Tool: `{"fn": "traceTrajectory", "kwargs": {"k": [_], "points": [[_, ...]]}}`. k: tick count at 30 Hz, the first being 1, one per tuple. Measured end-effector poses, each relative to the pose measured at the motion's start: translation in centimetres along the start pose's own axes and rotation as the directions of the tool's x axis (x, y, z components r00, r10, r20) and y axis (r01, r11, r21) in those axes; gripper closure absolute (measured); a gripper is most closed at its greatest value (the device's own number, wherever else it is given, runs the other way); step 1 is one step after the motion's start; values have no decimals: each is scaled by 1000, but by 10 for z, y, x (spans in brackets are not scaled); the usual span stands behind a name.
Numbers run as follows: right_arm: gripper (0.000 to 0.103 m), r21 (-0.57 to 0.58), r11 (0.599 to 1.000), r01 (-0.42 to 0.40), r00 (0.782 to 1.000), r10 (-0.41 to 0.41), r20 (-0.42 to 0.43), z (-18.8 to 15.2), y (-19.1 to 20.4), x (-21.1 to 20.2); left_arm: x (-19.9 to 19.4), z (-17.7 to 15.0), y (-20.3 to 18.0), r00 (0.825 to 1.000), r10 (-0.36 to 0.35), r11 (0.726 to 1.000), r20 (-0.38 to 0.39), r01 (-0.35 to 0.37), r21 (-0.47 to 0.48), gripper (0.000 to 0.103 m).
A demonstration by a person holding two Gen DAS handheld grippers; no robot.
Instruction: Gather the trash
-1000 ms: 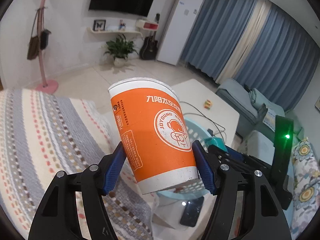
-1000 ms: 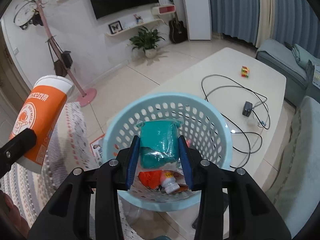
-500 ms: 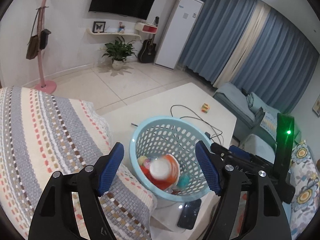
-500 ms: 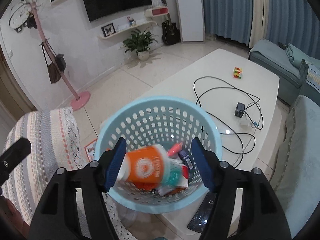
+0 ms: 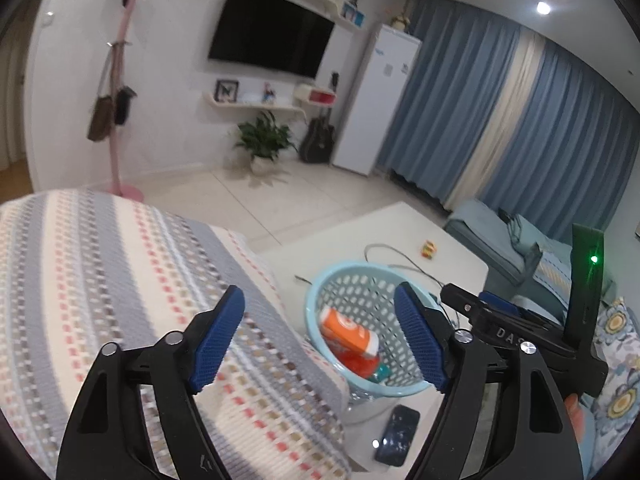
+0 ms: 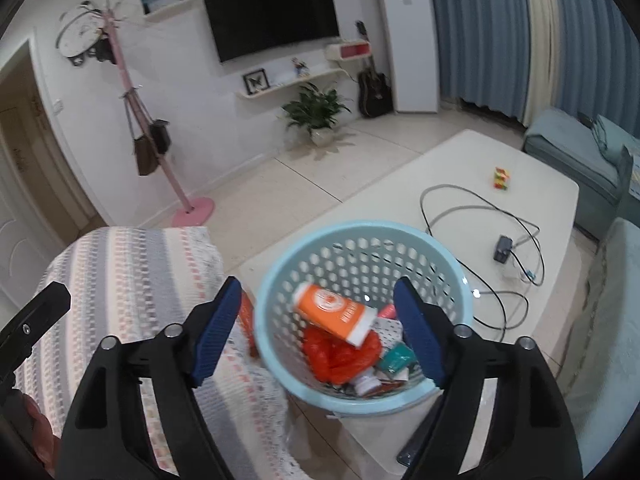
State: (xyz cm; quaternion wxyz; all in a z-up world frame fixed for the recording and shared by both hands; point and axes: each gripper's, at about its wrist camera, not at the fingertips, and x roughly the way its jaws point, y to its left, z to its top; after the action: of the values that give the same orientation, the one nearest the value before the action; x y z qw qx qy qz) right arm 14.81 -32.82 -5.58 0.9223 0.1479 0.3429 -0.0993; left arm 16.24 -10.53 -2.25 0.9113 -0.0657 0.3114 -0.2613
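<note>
Both claws tilt downward over the pale blue basket (image 6: pixel 362 404), the left claw (image 5: pixel 320 340) and right claw (image 6: pixel 318 332) each opening wider with nothing pinched between the blue pads. The orange cup (image 6: pixel 334 314) lies on its side inside the basket atop an orange bag (image 6: pixel 336 360) and a teal packet (image 6: pixel 396 360) (other scraps there are too blurred to name). The basket sits at the white counter's (image 6: pixel 460 160) near edge, just beside the striped cushion (image 6: pixel 132 264), while a cable (image 6: pixel 480 216) loops across the open counter beyond.

I see a white wall with a black TV (image 6: pixel 276 20), pale tiled floor (image 6: pixel 304 184), blue curtains (image 5: pixel 520 128), a white fridge (image 5: pixel 380 100), 1 pink coat stand (image 6: pixel 140 120).
</note>
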Motion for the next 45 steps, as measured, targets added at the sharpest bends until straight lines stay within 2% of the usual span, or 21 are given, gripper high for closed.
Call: {"fn": "traceTrajectory", "kwargs": {"k": [6, 9, 13, 16, 21, 26, 29, 32, 33, 40, 45], "points": [[27, -49, 998, -47, 998, 48, 36, -3, 31, -23, -40, -2, 7, 994, 77, 997, 81, -78, 0, 23], [27, -87, 994, -61, 996, 66, 53, -8, 48, -32, -54, -8, 13, 984, 135, 991, 120, -135, -3, 21], [27, -132, 989, -66, 994, 77, 80, -20, 67, -42, -57, -24, 26, 956, 253, 967, 151, -255, -5, 19], [27, -171, 983, -63, 992, 80, 100, -28, 80, -47, -52, -35, 41, 951, 280, 960, 128, -279, -30, 19], [27, -200, 978, -66, 988, 93, 127, -40, 95, -56, -58, -50, 53, 927, 349, 937, 140, -347, -35, 19], [27, -189, 980, -71, 984, 99, 148, -51, 101, -58, -67, -61, 56, 893, 418, 907, 168, -422, -18, 19], [27, -178, 981, -73, 981, 103, 167, -57, 101, -61, -72, -66, 59, 885, 428, 902, 184, -431, -30, 19], [27, -138, 990, -39, 967, 72, 246, -64, 95, -73, -74, -73, 61, 871, 449, 892, 197, -450, -44, 17], [27, -125, 991, -42, 961, 74, 268, -66, 92, -77, -75, -74, 62, 872, 449, 892, 196, -448, -51, 16], [27, -125, 992, -19, 948, 57, 313, -74, 90, -85, -84, -78, 68, 871, 442, 897, 215, -430, -102, 12], [27, -140, 989, 38, 936, 14, 351, -90, 92, -88, -83, -79, 60, 854, 470, 882, 223, -463, -87, 8]]}}
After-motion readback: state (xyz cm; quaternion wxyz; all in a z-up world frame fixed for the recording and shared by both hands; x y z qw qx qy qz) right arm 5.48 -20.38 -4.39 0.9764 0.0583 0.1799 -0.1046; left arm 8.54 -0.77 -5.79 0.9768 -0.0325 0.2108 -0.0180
